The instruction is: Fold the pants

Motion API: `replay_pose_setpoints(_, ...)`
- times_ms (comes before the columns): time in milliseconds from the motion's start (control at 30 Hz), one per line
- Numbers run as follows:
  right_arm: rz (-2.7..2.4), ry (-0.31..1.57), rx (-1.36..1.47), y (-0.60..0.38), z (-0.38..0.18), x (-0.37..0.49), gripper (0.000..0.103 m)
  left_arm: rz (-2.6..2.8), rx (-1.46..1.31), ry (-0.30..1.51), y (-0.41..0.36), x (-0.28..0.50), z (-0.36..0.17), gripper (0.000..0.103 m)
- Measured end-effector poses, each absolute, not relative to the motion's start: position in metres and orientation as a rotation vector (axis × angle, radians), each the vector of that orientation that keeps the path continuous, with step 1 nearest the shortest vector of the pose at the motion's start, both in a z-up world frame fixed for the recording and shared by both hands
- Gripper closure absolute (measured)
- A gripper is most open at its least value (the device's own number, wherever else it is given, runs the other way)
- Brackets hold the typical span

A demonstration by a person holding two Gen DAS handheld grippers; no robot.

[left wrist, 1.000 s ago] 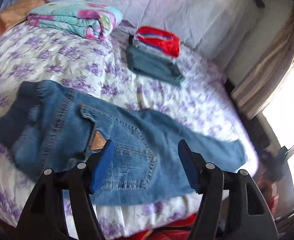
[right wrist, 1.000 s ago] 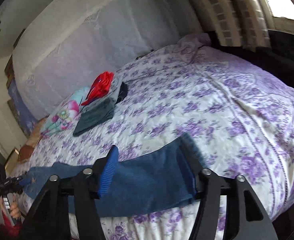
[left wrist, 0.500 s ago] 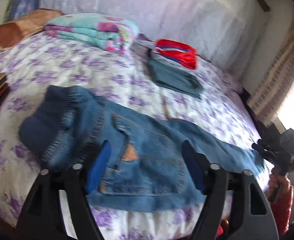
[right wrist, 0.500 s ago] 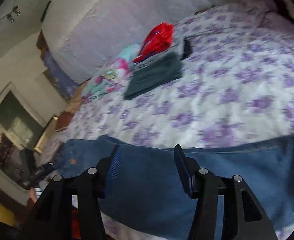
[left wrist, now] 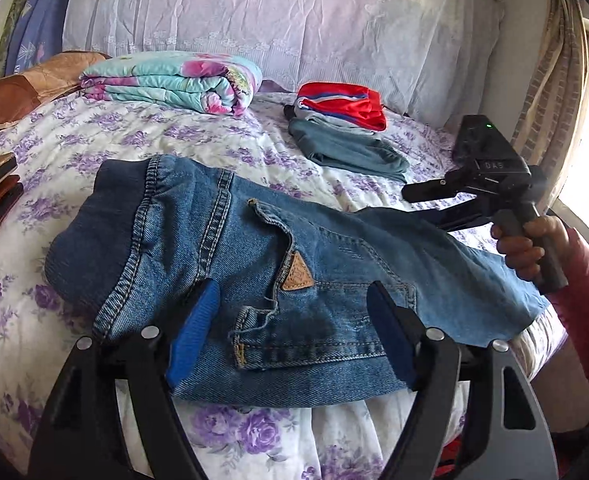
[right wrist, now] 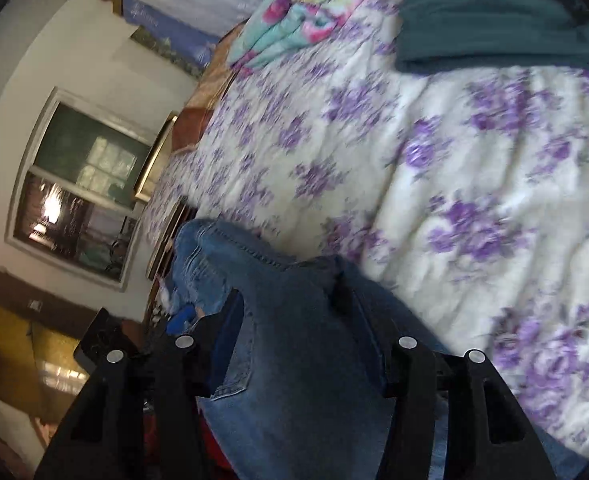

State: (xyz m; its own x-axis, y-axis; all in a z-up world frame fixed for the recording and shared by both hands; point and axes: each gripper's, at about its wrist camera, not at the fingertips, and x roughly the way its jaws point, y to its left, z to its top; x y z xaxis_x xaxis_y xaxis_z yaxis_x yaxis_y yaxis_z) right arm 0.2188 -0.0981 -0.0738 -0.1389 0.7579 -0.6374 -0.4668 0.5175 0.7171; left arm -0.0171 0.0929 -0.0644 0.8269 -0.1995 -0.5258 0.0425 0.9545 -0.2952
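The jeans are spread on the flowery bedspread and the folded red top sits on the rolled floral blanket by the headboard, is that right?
Not quite. In the left wrist view the red top sits on a folded teal-grey garment, beside the rolled floral blanket. The jeans do lie on the bedspread.

I can read only "DAS" on the right claw's [left wrist: 418, 194] black housing; the jeans' [left wrist: 254, 280] leather patch is illegible.
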Motion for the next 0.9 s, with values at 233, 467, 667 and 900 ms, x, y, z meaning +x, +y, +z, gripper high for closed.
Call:
replay_pose_setpoints(233,1.123,1.396,0.265,-0.080,-0.079,0.223,0.033,-0.128,-0.245,0.559,0.087,-0.019,-0.068,0.024)
replay_pose_setpoints(467,1.024,1.268,0.161,-0.099,-0.079,0.207,0.086,-0.129,-0.240,0.559,0.086,-0.021,-0.068,0.023)
replay_pose_setpoints(667,0.935,1.135,0.015,-0.099,-0.072,0.198,0.093,-0.112,-0.215,0.563,0.080,-0.018,-0.069,0.019)
replay_pose_setpoints(900,0.859,1.149,0.117,-0.114,-0.083,0.208,0.072,-0.101,-0.236,0.607,0.080,-0.015,-0.065,0.019)
